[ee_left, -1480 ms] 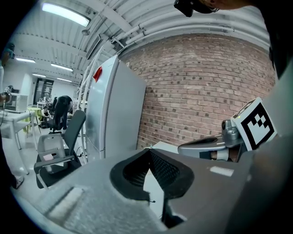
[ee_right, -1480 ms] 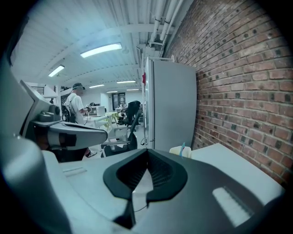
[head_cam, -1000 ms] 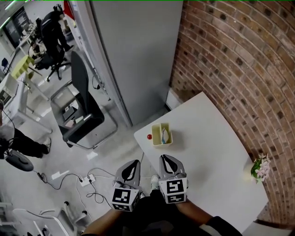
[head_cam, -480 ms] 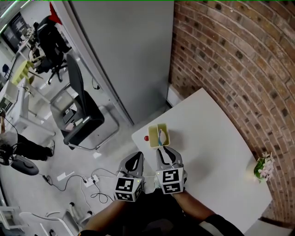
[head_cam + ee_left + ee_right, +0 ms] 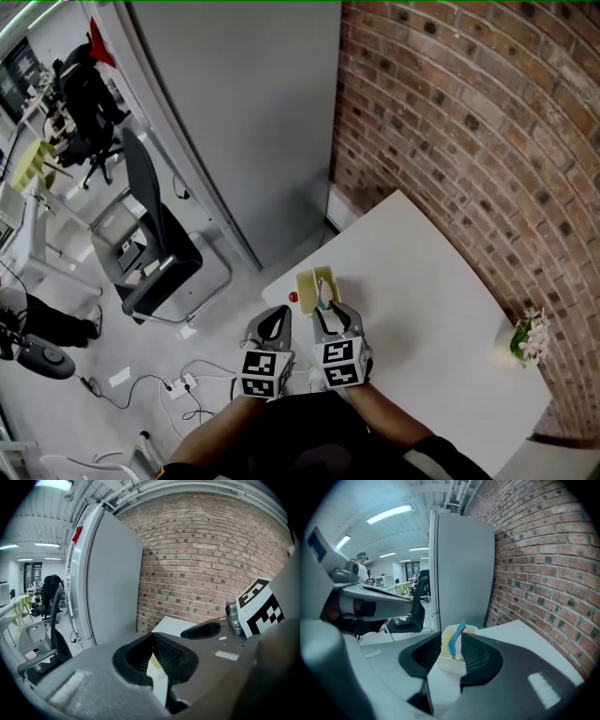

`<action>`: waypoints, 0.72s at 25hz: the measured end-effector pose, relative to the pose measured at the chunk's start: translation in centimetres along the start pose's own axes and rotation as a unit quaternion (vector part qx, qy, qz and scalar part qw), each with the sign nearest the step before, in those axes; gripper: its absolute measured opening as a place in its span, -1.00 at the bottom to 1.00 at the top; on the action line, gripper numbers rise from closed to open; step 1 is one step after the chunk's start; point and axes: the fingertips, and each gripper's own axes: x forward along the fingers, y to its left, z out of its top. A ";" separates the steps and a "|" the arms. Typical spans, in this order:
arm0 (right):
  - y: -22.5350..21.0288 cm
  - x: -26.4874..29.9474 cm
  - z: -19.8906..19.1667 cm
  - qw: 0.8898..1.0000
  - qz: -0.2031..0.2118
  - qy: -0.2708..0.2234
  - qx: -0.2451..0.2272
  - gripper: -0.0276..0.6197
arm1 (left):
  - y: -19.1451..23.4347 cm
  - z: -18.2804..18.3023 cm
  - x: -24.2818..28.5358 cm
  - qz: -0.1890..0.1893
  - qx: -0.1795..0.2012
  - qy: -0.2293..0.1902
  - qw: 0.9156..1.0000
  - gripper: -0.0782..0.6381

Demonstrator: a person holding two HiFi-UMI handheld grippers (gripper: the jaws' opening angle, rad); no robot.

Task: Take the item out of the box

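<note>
The thin blue-and-white packet (image 5: 455, 641) stands upright in the small pale-yellow open box (image 5: 304, 284) near the edge of the white table (image 5: 422, 309), just ahead of the right gripper (image 5: 335, 314). That gripper's jaws are opening, with the packet's top showing in the gap, untouched. We judge the packet light, flat, bendy and probably slick, so we would pinch its upper edge across the flat faces. The left gripper (image 5: 152, 639) hangs beside, jaws pressed together on nothing. The box wall hides the packet's lower part. A small red object (image 5: 293, 297) beside the box is too small to identify.
</note>
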 end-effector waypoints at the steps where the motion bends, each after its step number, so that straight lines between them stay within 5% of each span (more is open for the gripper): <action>1: 0.0 0.4 -0.3 1.000 -0.002 0.007 0.001 -0.51 | 0.2 -0.2 0.3 -0.001 0.000 0.003 1.000 -0.77; 18: -0.7 4.0 -2.4 0.998 -0.021 0.065 0.014 -0.55 | 2.5 -2.0 3.7 -0.016 -0.007 0.033 0.999 -0.77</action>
